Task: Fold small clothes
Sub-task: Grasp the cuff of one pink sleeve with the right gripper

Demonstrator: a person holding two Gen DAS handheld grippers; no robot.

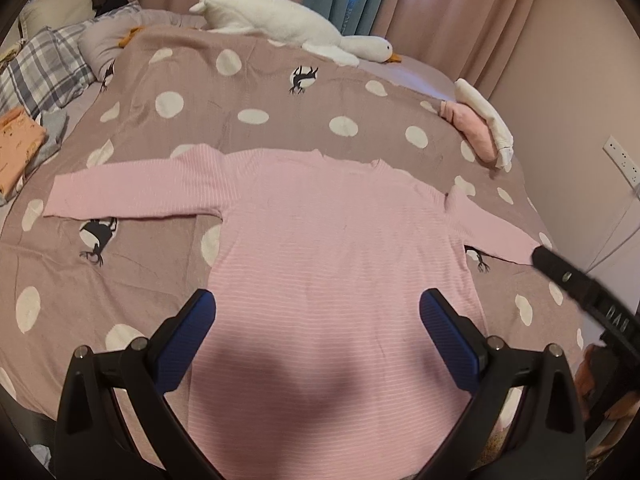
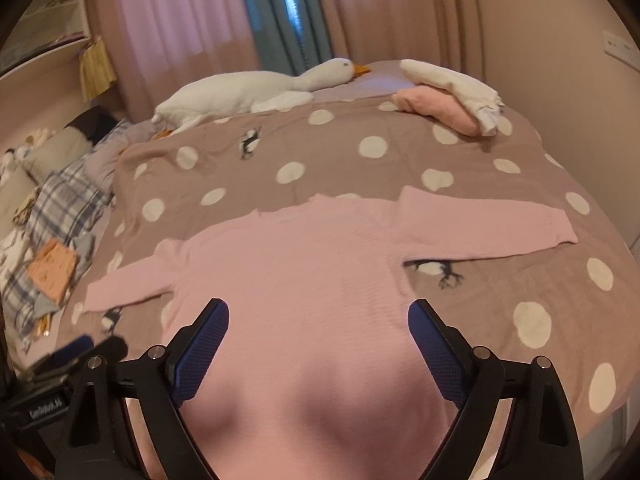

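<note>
A pink striped long-sleeve top (image 1: 336,240) lies spread flat on the polka-dot blanket (image 1: 280,92) of the bed, neckline toward twelve o'clock and hem toward six, both sleeves stretched out sideways. It looks laid out this way so that every seam and edge is reachable before the first fold — no fold has been made yet.

The left gripper (image 1: 318,320) hangs over the lower body of the top with its blue-padded fingers (image 1: 188,344) spread wide and nothing between them. The right gripper (image 2: 319,328) is likewise splayed wide and empty, poised above the same lower panel; its dark shadow falls on the cloth at six o'clock. In the left wrist view the other tool appears at four o'clock, its black tip right at the cuff of that sleeve, though whether it touches cannot be told.

Both grippers sit near the hem, probably because a sleeve or side edge is the next thing to take — the thin knit should pinch easily but may drag and wrinkle.

At two o'clock on the blanket a pile of pink and white clothes (image 1: 484,128) rests near the edge, likely kept apart from the work area. A white goose plush (image 1: 288,28) lies at twelve, and a plaid pillow (image 1: 44,68) at ten.
</note>
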